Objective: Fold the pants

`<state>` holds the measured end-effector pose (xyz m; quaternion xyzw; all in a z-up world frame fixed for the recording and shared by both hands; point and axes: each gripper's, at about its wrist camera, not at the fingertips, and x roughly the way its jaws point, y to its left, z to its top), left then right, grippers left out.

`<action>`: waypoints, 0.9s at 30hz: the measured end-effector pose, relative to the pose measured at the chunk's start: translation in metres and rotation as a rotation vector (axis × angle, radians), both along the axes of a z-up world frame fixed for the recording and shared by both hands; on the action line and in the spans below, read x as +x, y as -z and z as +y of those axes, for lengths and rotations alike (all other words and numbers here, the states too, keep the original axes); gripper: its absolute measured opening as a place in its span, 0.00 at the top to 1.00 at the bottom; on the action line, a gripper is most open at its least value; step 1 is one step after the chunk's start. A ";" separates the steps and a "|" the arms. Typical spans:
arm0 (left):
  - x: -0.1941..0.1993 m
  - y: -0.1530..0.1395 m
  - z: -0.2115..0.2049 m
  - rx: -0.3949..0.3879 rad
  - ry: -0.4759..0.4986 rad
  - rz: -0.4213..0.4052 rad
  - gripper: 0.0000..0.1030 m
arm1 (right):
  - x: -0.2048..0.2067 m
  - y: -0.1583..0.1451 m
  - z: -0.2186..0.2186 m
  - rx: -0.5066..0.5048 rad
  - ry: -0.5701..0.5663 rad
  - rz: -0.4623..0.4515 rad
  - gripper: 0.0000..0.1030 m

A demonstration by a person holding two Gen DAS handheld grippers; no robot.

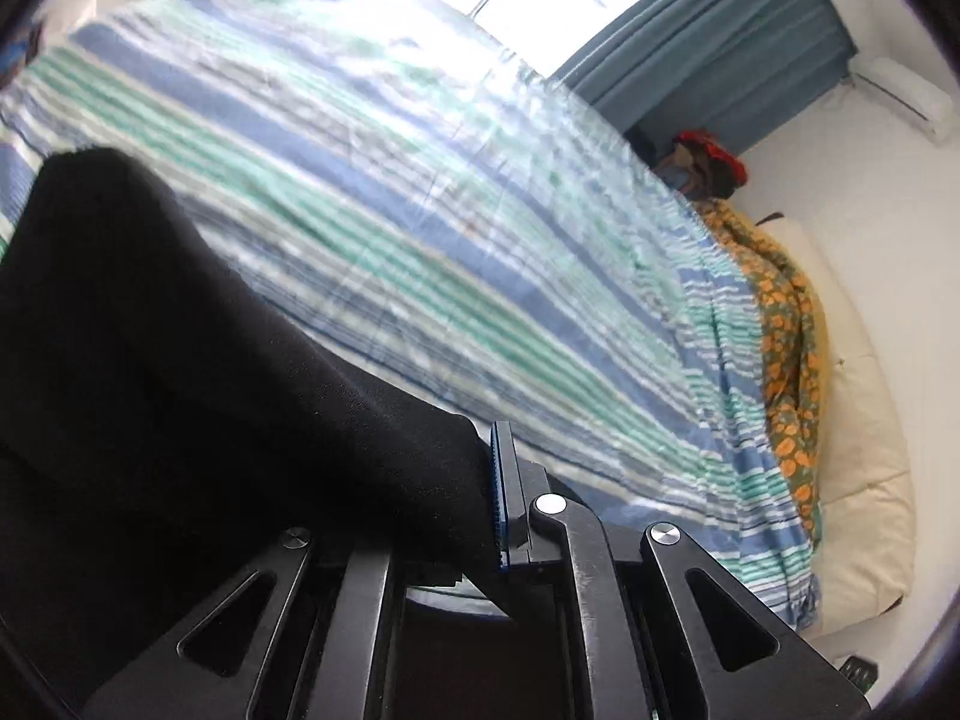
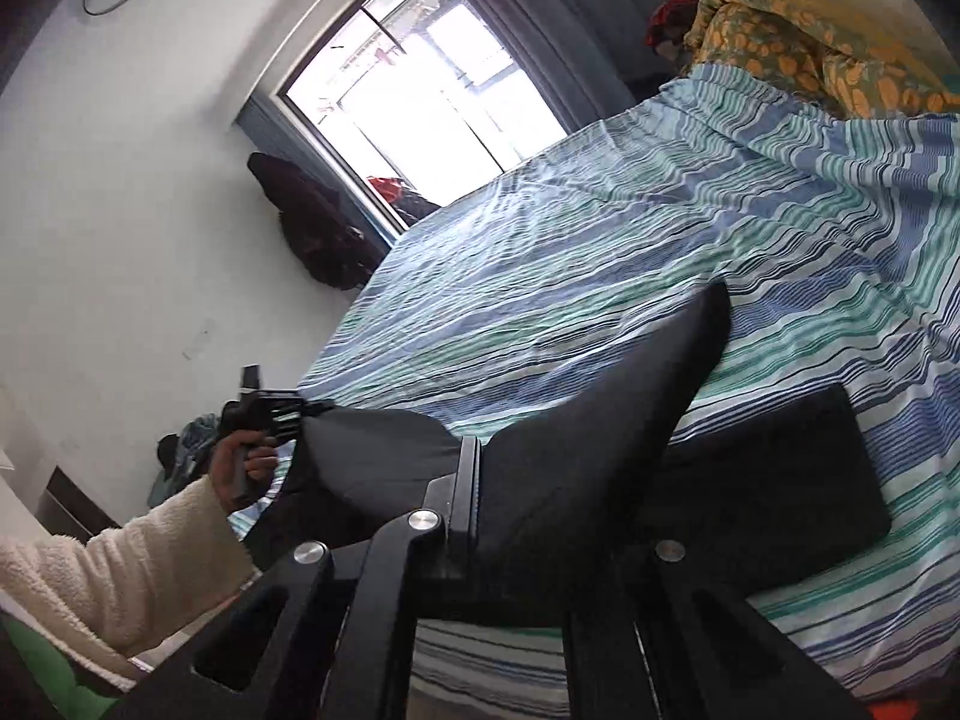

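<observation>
The black pants (image 2: pixel 576 420) hang lifted over the striped bed (image 2: pixel 600 240), stretched between both grippers. In the right wrist view my right gripper (image 2: pixel 480 510) is shut on one part of the waist edge, and a leg trails up to the right. My left gripper (image 2: pixel 300 411), held by a hand in a white fleece sleeve, is shut on the other corner. In the left wrist view the pants (image 1: pixel 180 390) fill the left side, pinched against the blue-padded finger (image 1: pixel 501 498); the other finger is hidden by cloth.
A folded black garment (image 2: pixel 780 480) lies on the bed (image 1: pixel 420 210) at the right. An orange floral quilt (image 2: pixel 810 42) is piled at the far end. A window (image 2: pixel 408 96), blue curtain (image 1: pixel 708 48) and dark clothes (image 2: pixel 312 222) on the wall stand beyond.
</observation>
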<state>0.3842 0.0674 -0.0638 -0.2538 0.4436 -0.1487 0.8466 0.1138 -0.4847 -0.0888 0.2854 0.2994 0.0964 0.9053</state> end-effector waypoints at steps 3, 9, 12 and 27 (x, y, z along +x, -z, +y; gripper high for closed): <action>-0.055 -0.045 0.017 0.031 -0.008 -0.171 0.92 | 0.015 -0.024 -0.010 -0.041 -0.027 -0.083 0.96; -0.154 0.069 0.015 0.135 0.020 0.059 0.91 | 0.023 0.066 -0.027 -0.107 -0.054 0.271 0.94; -0.176 0.124 -0.001 0.157 0.027 0.179 0.93 | 0.018 0.135 -0.041 -0.134 -0.001 0.485 0.84; -0.198 0.116 -0.037 0.244 0.097 0.113 0.92 | -0.024 0.140 -0.114 0.114 0.236 0.465 0.89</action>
